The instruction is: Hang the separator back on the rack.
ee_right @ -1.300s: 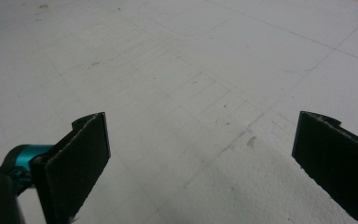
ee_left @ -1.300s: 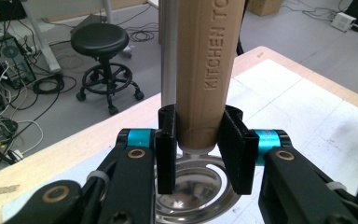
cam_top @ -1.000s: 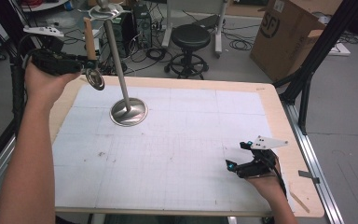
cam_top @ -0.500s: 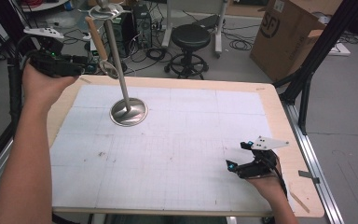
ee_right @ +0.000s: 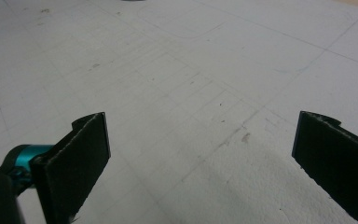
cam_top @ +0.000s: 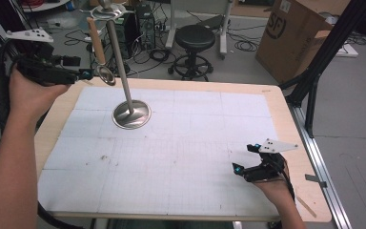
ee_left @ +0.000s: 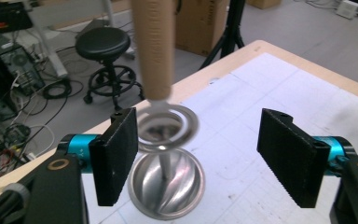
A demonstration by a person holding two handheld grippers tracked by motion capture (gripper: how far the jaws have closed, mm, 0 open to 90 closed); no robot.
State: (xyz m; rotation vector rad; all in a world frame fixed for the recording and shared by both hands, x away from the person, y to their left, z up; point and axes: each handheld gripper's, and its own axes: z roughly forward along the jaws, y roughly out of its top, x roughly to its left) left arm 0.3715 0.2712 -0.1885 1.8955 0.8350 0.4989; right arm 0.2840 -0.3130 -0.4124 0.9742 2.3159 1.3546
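The left gripper (cam_top: 86, 74) has just been opening its jaws, and they now stand wide with nothing pressed between the pads; in the left gripper view the small strainer (ee_left: 165, 122) with its wooden handle (ee_left: 152, 46) hangs just beside the left pad rather than being clamped by it. A second ago the jaws were nearly closed at the strainer, so it looks released and left hanging from the top of the metal stand (cam_top: 124, 71), whose round base (cam_top: 131, 115) sits on the white gridded mat (cam_top: 181, 157). The hanging step seems done. The right gripper (cam_top: 251, 168) rests open and empty near the mat's front right corner. A cardboard box (cam_top: 290, 38) behind the table shows the letters "SF".
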